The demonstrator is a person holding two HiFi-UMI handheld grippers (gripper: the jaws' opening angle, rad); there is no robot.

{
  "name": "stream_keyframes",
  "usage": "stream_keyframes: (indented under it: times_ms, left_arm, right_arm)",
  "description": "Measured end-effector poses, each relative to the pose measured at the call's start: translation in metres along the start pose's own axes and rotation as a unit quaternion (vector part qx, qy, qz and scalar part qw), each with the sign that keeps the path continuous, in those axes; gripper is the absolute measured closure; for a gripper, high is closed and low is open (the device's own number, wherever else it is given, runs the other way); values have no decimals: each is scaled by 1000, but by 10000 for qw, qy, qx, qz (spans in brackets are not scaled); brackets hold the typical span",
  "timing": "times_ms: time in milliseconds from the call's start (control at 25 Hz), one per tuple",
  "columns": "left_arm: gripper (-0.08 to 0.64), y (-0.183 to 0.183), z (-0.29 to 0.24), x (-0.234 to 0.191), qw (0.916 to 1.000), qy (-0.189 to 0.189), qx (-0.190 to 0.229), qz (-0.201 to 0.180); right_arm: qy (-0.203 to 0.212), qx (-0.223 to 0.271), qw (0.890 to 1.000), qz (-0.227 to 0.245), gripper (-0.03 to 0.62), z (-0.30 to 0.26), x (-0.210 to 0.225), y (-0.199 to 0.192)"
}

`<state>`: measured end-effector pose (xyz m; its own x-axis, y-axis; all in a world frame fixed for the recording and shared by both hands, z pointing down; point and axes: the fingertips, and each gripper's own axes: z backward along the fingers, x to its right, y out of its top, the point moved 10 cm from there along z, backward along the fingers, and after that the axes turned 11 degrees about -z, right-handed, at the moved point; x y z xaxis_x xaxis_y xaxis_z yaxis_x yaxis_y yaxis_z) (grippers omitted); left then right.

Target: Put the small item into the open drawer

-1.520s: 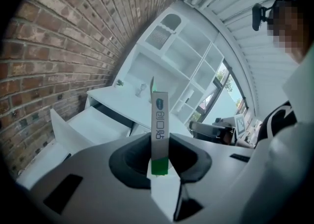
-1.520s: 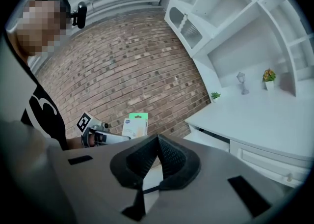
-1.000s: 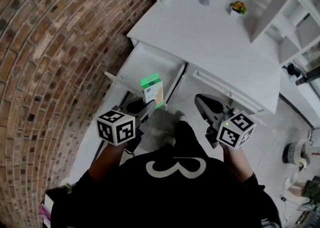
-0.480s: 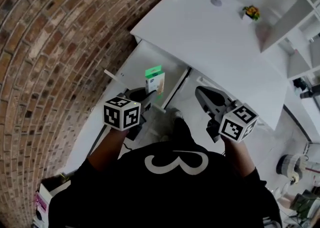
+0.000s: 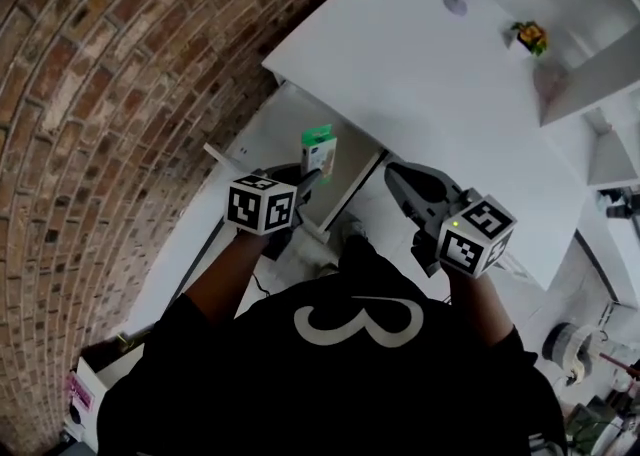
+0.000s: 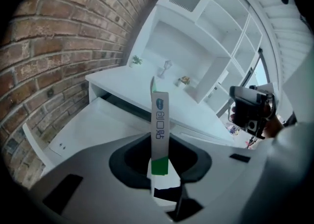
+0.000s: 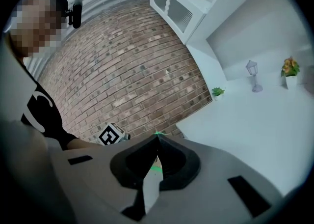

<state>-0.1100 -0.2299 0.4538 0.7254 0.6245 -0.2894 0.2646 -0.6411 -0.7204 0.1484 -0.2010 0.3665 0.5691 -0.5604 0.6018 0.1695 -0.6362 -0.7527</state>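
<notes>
1. box (image 6: 159, 120) clamped in my left gripper (image 5: 312, 174): narrow side shows a blue oval logo, lettering inside too small to read; below it big grey characters run along the length, maybe Korean, can't read them for sure
2. black shirt (image 5: 355, 384) I'm wearing: large white figure on the chest, reads like a 3 lying on its side
3. left cube (image 5: 262, 206) and right cube (image 5: 477, 236), the one on my right gripper (image 5: 398, 179): black-and-white square code markers, machine patterns only

Black shirt (image 5: 240, 384), white looped mark (image 5: 355, 322), perhaps a numeral; grey left gripper (image 5: 310, 180) and right gripper (image 5: 397, 178) bear black-and-white patterned cubes (image 5: 261, 205).
</notes>
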Motion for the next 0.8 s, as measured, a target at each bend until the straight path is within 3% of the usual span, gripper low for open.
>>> stream_keyframes:
  times_ms: [200,360,520,800]
  left_arm:
    - [471,-4,-45,-29,9985,293,-437,145]
    - [471,-18,-75,-50,9944,428,-823,513]
    - [471,-27,-97,-59,9895,444,-919,1025]
    - [469,-45,-129,-80,9803,780,-1249,1318]
  right_arm:
    - [-65,-120,9999,-91,581,-10,22,9]
    - [-102,-206,9996,-176,581,-11,41,11]
    - [-198,-290,9989,-321,581,-10,56,11]
    - [-291,-372,9974,-541,581,-7,67,8]
